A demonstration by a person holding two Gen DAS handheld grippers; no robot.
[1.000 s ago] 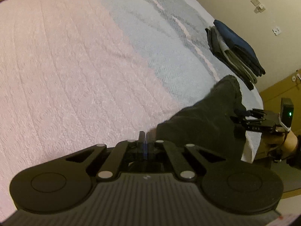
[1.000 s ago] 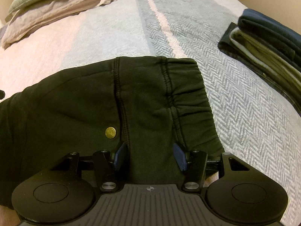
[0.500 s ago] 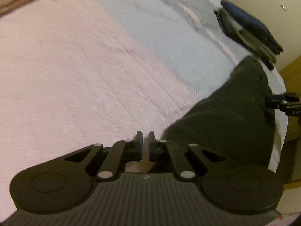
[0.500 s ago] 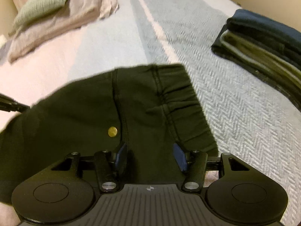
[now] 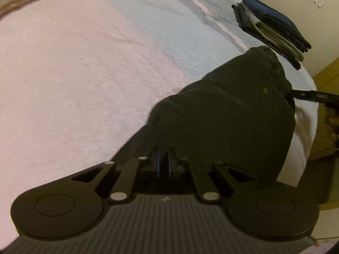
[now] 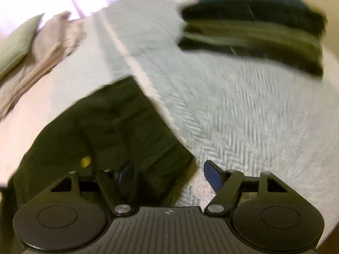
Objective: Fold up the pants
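Two claws on the dark olive cotton pants [image 5: 224,114]: left claw [image 5: 163,162] pinched shut on fabric dead ahead, right claw [image 6: 169,174] spread wide, waistband corner between its tips. Mid-fold, I'd say. Next: close right, lift together.

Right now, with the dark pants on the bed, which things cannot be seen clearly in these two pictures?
- Left gripper: whether it pinches the pants is hidden; dark cloth surrounds the nearly closed fingers.
- Right gripper, left wrist view: cut off by the right edge.
- Stack of folded clothes, right wrist view: motion blur hides the layer count.
- Pants legs: hidden behind both gripper bodies.
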